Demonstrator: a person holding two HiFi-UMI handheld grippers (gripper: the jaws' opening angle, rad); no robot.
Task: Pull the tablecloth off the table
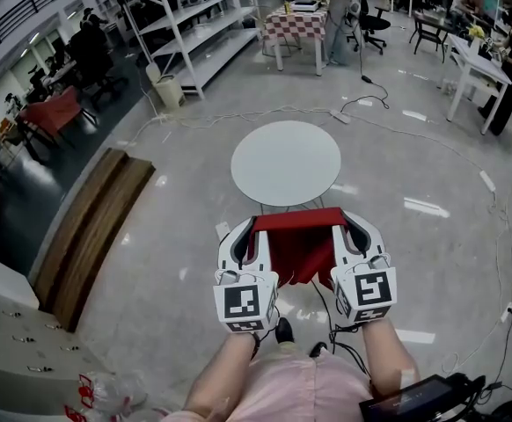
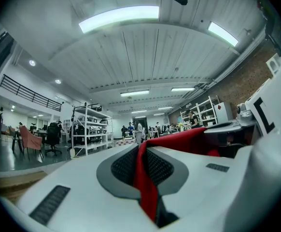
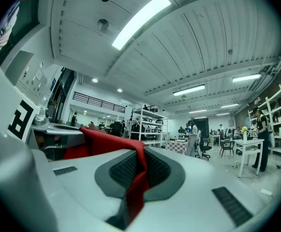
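Left gripper (image 1: 241,234) and right gripper (image 1: 353,232) clamp the red tablecloth (image 1: 298,237).

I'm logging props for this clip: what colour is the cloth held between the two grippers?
The tablecloth is plain red, clearest in the head view.

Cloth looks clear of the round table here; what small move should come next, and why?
Probably carry the red tablecloth aside and lower it. The white round table is already bare, and the cloth hangs between the left gripper and right gripper, both shut on its top edge.
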